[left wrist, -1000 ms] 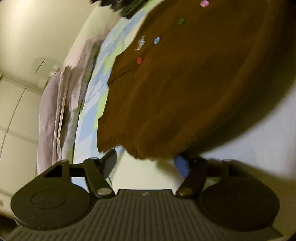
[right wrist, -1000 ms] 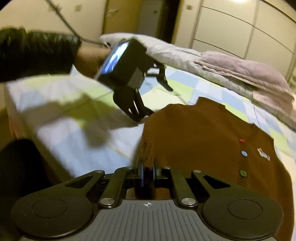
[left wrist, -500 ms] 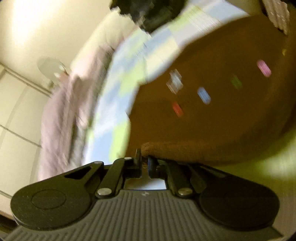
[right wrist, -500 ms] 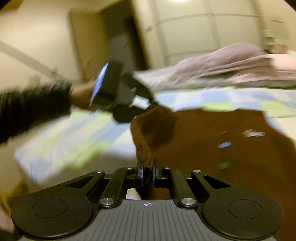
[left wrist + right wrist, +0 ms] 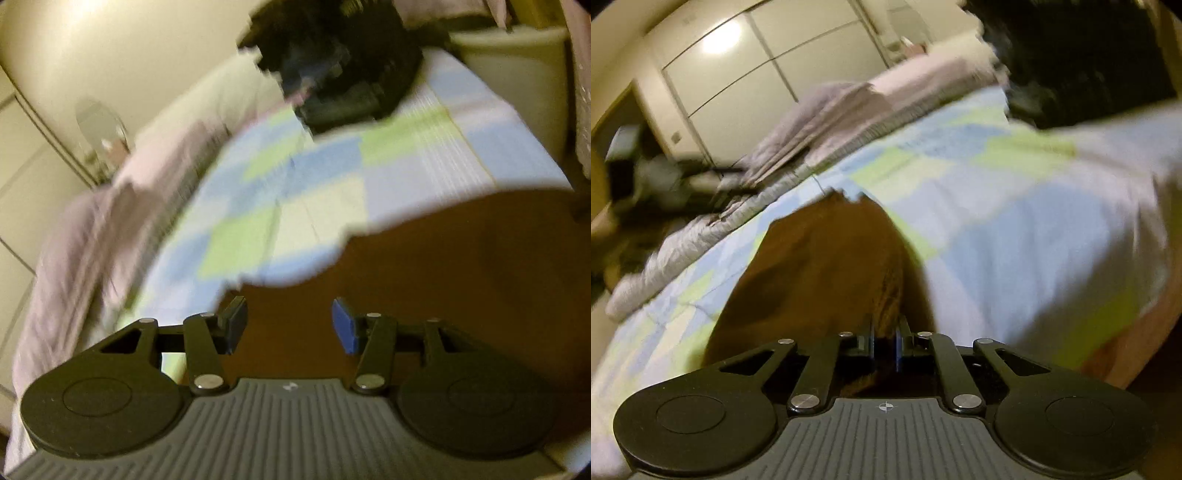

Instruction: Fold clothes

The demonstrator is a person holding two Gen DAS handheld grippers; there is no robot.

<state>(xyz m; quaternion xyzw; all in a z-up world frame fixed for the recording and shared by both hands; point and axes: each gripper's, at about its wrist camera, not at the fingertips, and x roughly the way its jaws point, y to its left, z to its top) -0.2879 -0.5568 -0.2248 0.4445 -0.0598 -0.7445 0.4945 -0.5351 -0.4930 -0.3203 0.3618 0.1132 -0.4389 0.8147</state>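
Low in the frame, left gripper [image 5: 288, 325] spread wide over brown cardigan [image 5: 461, 273]; right gripper [image 5: 884, 341] pinches cardigan fabric above checked bedspread [image 5: 1015, 221].

Lighting: warm, yellowish, dim indoor light. Glare: a bright spot reflected on the wardrobe doors [image 5: 746, 62]; a pale glow on the wall [image 5: 85, 33] at upper left. Blur: heavy motion smear across the checked bedsheet [image 5: 295, 192] and bedding in both views; near black housings sharp. Distortion: strong fisheye bowing, dark vignetted corners.
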